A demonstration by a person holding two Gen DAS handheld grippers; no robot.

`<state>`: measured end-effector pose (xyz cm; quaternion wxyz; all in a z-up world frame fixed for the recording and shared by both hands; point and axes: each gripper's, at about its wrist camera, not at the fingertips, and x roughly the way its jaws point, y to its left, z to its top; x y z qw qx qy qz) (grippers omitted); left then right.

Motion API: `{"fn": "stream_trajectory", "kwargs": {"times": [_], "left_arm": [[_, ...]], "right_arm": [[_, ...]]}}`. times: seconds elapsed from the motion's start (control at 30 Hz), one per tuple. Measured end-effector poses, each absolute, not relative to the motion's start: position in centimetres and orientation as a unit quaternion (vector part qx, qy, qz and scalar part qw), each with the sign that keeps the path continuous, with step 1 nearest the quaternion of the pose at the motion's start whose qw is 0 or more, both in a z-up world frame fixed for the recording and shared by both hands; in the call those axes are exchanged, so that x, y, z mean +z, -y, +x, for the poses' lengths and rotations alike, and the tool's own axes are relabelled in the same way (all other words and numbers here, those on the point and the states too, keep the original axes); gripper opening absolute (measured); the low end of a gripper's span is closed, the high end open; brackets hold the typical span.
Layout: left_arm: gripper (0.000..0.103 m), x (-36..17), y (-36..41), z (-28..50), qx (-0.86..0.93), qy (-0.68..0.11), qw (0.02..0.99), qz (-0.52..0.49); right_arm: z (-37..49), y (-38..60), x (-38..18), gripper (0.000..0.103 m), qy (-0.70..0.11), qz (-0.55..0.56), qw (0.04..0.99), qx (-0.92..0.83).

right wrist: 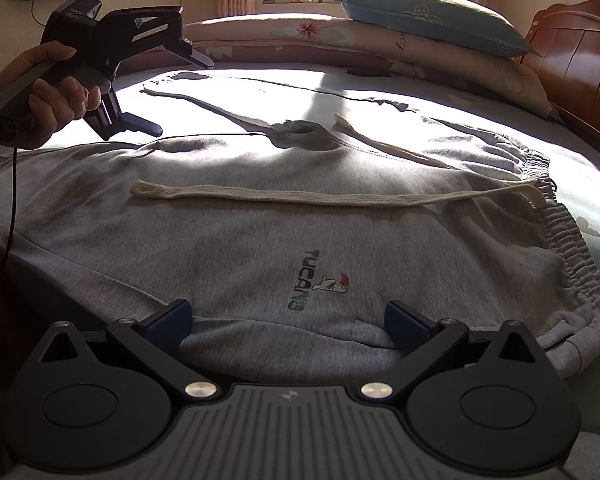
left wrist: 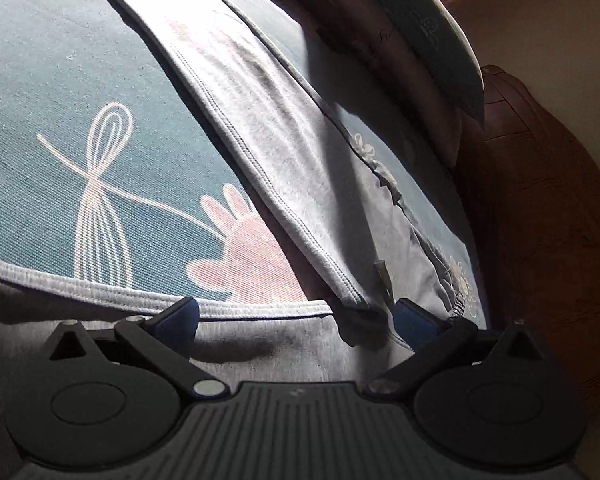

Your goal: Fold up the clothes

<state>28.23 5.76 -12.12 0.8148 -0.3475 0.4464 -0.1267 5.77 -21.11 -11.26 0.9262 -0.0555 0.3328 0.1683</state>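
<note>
Both claws, left and right, are held wide open and empty over grey trousers spread flat on the bed, ready for folding

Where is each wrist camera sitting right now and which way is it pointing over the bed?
Left wrist: low over the grey pants, looking along a leg toward the pillows; shows only the open left gripper.
Right wrist: low at the near bed edge, facing the window across the pants and drawstring; shows the open right gripper, plus the left gripper held by a hand.
Shared: pants, teal sheet, pillows, wooden headboard.
</note>
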Motion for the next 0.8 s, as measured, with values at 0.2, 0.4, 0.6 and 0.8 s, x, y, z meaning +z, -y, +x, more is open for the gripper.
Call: {"fn": "stream_trajectory", "kwargs": {"times": [0.2,0.4,0.6,0.8], "left_arm": [[0.102,-11.3,-5.0,28.3,-0.134,-0.447,0.812,-0.351],[0.102,-11.5,-2.6,29.1,-0.156,-0.445,0.810,-0.348],[0.102,-11.5,-2.4,28.6,-0.143,-0.455,0.808,-0.345],[0.102,-9.4,-7.7,25.1,-0.093,-0.423,0.836,-0.335]], "right_arm": [[5.7,21.1,-11.2,0.103,-0.332,-0.055,0.926,0.169],[5.7,21.1,-11.2,0.103,-0.331,-0.055,0.927,0.170],[5.7,21.2,-11.2,0.103,-0.331,-0.053,0.926,0.172],[5.7,21.2,-11.3,0.103,-0.329,-0.053,0.927,0.173]]}}
